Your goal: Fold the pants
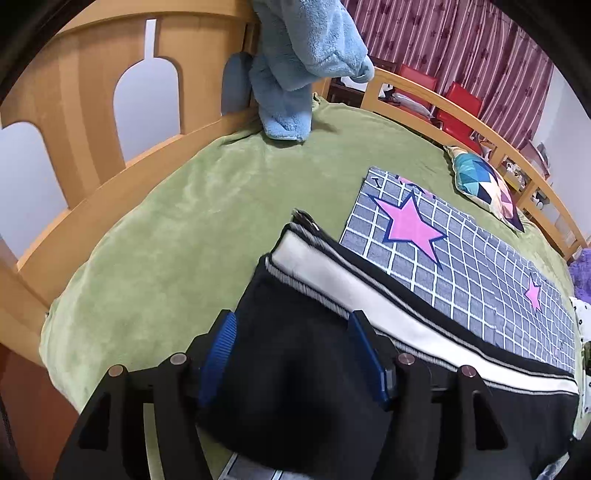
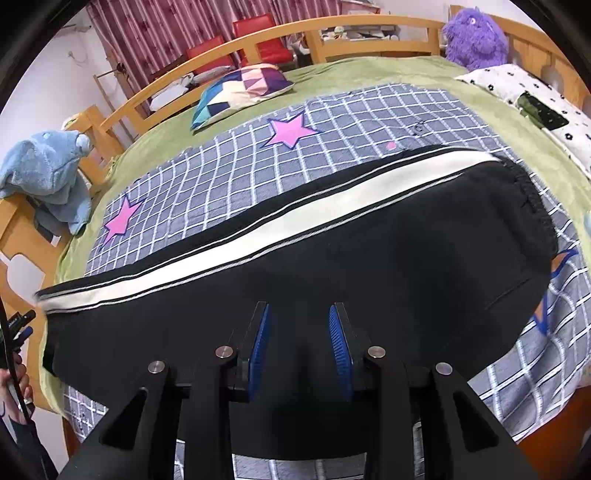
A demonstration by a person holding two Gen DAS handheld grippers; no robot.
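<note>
Pants (image 2: 332,258): black, laid along bed's (image 1: 147,258) near edge for folding. My left gripper (image 1: 291,332) half-open astride cuff; right gripper (image 2: 299,325) narrowly parted over fabric, grip unclear.

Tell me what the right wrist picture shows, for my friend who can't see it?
Black pants with a white side stripe lie lengthwise on a grey checked sheet with pink stars, spread over a green bed cover. The right tongs sit over the pants' near edge, blue pads apart. A purple plush toy sits at the far corner.
</note>
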